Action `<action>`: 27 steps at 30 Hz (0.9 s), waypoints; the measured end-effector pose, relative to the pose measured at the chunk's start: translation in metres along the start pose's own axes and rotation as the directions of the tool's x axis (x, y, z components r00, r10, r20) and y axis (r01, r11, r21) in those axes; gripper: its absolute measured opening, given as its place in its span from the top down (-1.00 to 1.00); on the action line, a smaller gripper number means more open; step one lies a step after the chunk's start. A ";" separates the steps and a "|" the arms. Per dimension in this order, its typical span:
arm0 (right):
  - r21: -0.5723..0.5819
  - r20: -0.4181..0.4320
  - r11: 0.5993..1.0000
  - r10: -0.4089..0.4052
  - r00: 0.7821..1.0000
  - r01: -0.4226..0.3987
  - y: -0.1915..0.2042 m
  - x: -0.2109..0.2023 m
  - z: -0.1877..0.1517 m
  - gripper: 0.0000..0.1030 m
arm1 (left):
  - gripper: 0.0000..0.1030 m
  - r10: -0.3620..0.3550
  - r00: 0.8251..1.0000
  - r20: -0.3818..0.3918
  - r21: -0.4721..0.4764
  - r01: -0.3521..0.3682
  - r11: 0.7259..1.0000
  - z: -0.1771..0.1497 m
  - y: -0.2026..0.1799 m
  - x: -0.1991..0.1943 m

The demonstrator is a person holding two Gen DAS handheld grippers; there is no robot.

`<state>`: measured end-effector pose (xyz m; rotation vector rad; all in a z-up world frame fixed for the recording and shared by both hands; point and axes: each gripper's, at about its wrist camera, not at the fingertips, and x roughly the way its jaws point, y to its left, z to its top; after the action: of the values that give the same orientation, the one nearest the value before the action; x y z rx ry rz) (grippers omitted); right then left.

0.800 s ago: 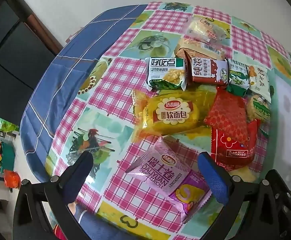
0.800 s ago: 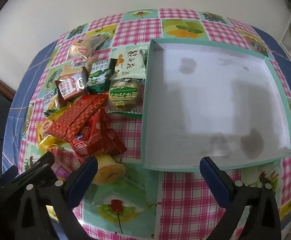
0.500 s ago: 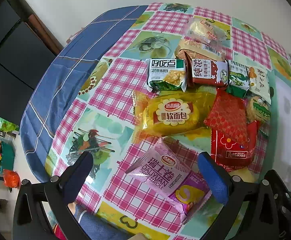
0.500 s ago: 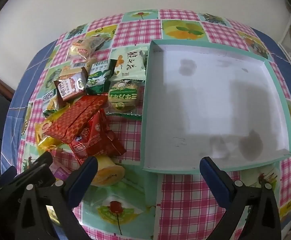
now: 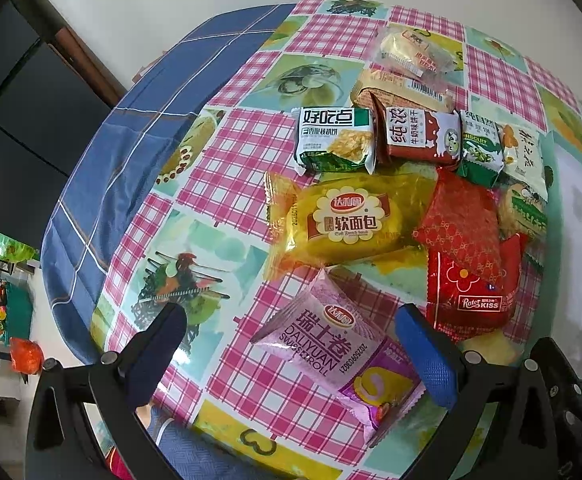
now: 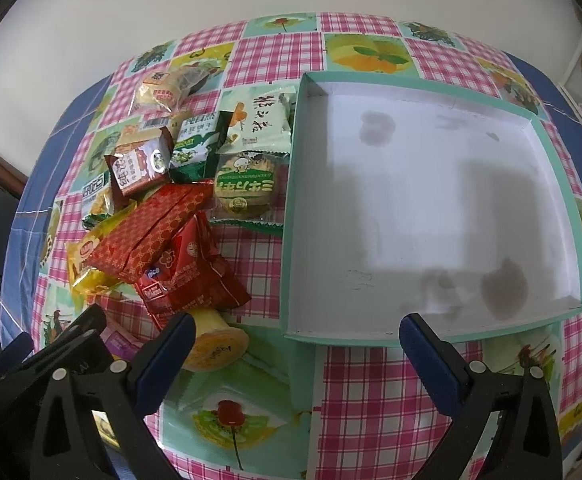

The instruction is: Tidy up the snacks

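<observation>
Nothing among the snacks has shifted since the earlier frames, and both my tools have stayed hovering with jaws released and holding nothing. My left gripper (image 5: 297,354) hangs over the pink roll packet (image 5: 337,356), with the yellow bread bag (image 5: 343,220) at 12 o'clock. My right gripper (image 6: 295,350) straddles the near edge of the tray (image 6: 431,338) on the worktop (image 6: 375,396), the snack heap (image 6: 171,216) at 10 o'clock.
</observation>
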<state>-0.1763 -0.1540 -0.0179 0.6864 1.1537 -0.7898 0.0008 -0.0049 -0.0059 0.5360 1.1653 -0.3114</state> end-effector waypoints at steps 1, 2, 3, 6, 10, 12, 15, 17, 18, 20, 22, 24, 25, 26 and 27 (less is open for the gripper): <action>0.001 0.000 1.000 0.000 1.000 0.000 0.000 0.000 0.000 -1.00 | -1.00 0.003 1.000 -0.009 0.002 -0.003 1.000 0.001 0.000 0.000; 0.001 0.000 1.000 0.000 1.000 0.000 0.000 0.000 0.000 -1.00 | -1.00 0.005 1.000 -0.024 0.007 -0.004 1.000 0.001 0.001 0.000; 0.000 0.000 1.000 0.000 1.000 0.000 0.000 0.000 0.000 -1.00 | -1.00 0.003 1.000 -0.023 0.006 -0.003 1.000 0.001 0.002 0.000; -0.001 -0.003 1.000 -0.001 1.000 0.001 0.000 0.001 0.001 -1.00 | -1.00 -0.013 1.000 -0.002 -0.002 0.013 1.000 0.002 0.002 0.001; -0.001 -0.004 1.000 -0.005 1.000 0.005 0.000 0.001 0.001 -1.00 | -1.00 -0.023 1.000 0.001 -0.002 0.023 1.000 0.001 0.002 0.002; -0.001 -0.004 1.000 -0.007 1.000 0.007 0.000 0.000 0.000 -1.00 | -1.00 -0.026 1.000 -0.012 -0.002 0.026 1.000 0.002 0.002 0.004; -0.002 0.004 1.000 -0.008 1.000 0.008 0.000 -0.001 0.000 -1.00 | -1.00 -0.038 0.999 -0.014 -0.006 0.038 0.999 0.002 0.003 0.005; -0.006 0.007 1.000 -0.014 1.000 0.014 0.001 -0.001 0.001 -1.00 | -1.00 -0.043 0.999 -0.015 -0.005 0.043 0.999 0.002 0.001 0.005; -0.004 0.006 1.000 -0.015 1.000 0.015 0.001 -0.001 0.001 -1.00 | -1.00 -0.041 0.999 -0.016 -0.003 0.041 0.999 0.002 0.001 0.005; 0.000 0.006 1.000 -0.017 1.000 0.017 0.000 0.001 0.002 -1.00 | -1.00 -0.048 0.999 -0.019 -0.002 0.048 0.999 0.002 0.000 0.006; 0.001 0.004 1.000 -0.029 1.000 0.029 0.000 0.003 0.002 -1.00 | -1.00 -0.059 0.998 -0.023 -0.002 0.058 0.998 0.002 0.000 0.006; 0.002 0.003 0.999 -0.041 0.999 0.041 0.000 0.004 0.002 -1.00 | -1.00 -0.067 0.997 -0.028 -0.002 0.067 0.998 0.002 0.000 0.005; 0.003 0.003 0.999 -0.045 0.999 0.045 0.000 0.005 0.002 -1.00 | -1.00 -0.080 0.996 -0.035 -0.003 0.080 0.997 0.002 -0.001 0.005; 0.003 0.003 0.999 -0.050 0.999 0.050 -0.001 0.005 0.002 -1.00 | -1.00 -0.085 0.996 -0.037 -0.001 0.085 0.996 0.002 -0.002 0.005; 0.003 0.003 0.998 -0.056 0.998 0.056 -0.001 0.005 0.003 -1.00 | -1.00 -0.085 0.996 -0.035 0.001 0.085 0.996 0.001 -0.002 0.004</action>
<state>-0.1746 -0.1577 -0.0222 0.6573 1.1732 -0.8398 0.0026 -0.0067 -0.0100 0.4964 1.2242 -0.3782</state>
